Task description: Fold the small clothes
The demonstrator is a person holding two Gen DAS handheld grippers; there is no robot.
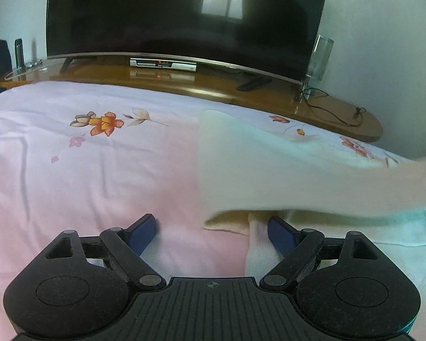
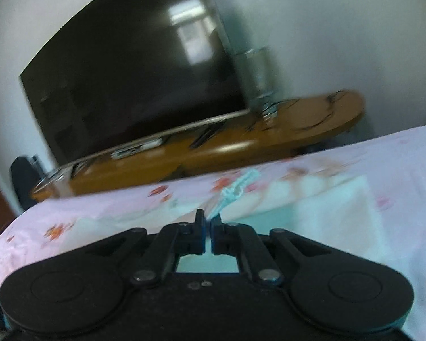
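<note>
Bed: flowered sheet [image 1: 85,170] is my folding surface.
Left gripper [image 1: 213,231]: I keep it wide, empty.
Right gripper [image 2: 208,221]: closed, seemingly pinching pale garment [image 1: 284,176] to lift.

One television [image 1: 184,14], one glass vase [image 1: 321,56], one remote [image 1: 250,85] — two white garments [image 1: 269,170].

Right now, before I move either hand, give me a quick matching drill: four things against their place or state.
1 left tongs
2 right tongs
3 glass
4 white cloth

a shut
b lying on the flowered sheet
c open
d on the wooden shelf, right of the TV

Pairs: 1-c, 2-a, 3-d, 4-b
</note>
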